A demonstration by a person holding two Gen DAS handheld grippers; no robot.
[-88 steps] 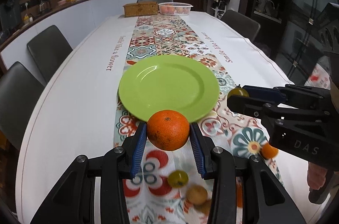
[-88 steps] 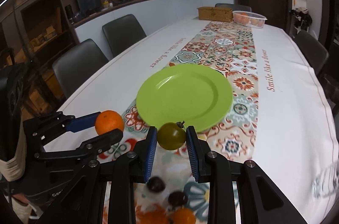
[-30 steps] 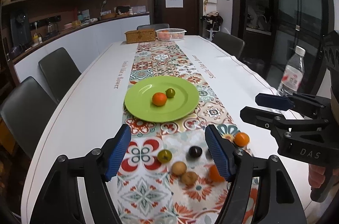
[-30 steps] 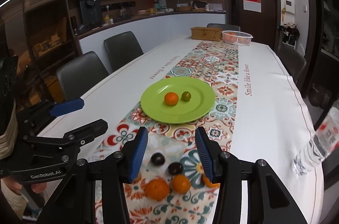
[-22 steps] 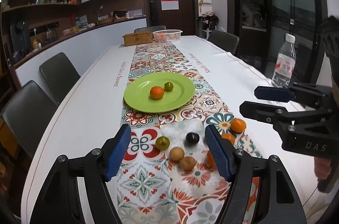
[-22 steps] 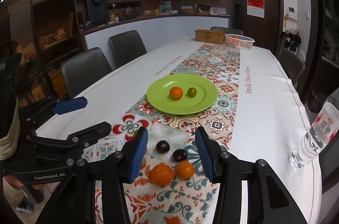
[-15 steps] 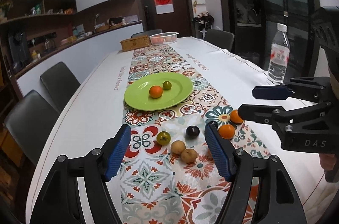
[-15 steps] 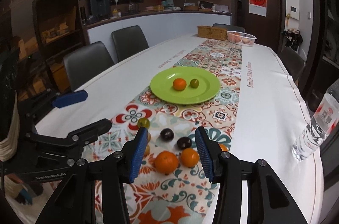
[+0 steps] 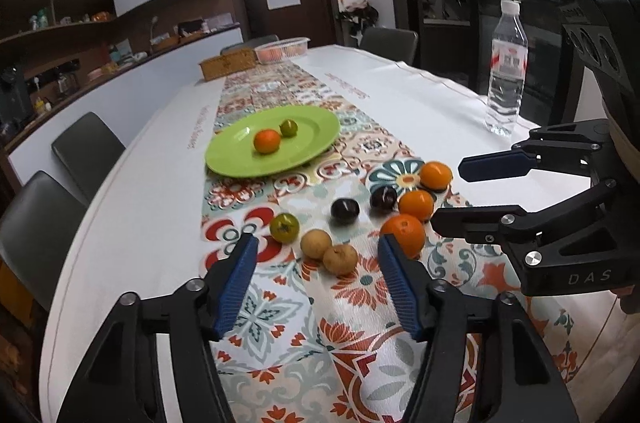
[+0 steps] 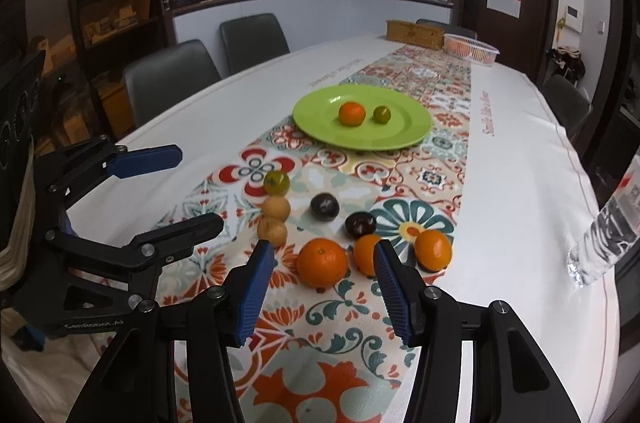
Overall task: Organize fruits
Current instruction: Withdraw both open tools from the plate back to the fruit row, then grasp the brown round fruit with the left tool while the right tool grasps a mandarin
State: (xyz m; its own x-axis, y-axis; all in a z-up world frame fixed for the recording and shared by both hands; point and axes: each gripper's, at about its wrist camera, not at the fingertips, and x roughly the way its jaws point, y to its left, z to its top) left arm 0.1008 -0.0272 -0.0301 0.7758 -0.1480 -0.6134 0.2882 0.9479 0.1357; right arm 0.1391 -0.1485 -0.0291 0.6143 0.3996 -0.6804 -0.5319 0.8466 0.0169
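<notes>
Both tools empty, jaws spread wide: left tool (image 9: 314,263) hangs over the two brown fruits (image 9: 328,251), right tool (image 10: 320,271) over the big orange (image 10: 322,262). Green plate (image 10: 404,139) sits farther along the runner and holds one orange (image 10: 352,113) and one green fruit (image 10: 381,114). The rest are on the surface near the tools: three oranges, two dark plums (image 10: 325,207), a green tomato (image 10: 277,182).

Risks, as I read it:
- Fruits are packed tight; a jaw coming down on one likely knocks its neighbour rolling.
- The tools sit close together and could clash.
- Water bottle (image 9: 506,71) stands on the right, near the edge; a wide swing could tip it.
</notes>
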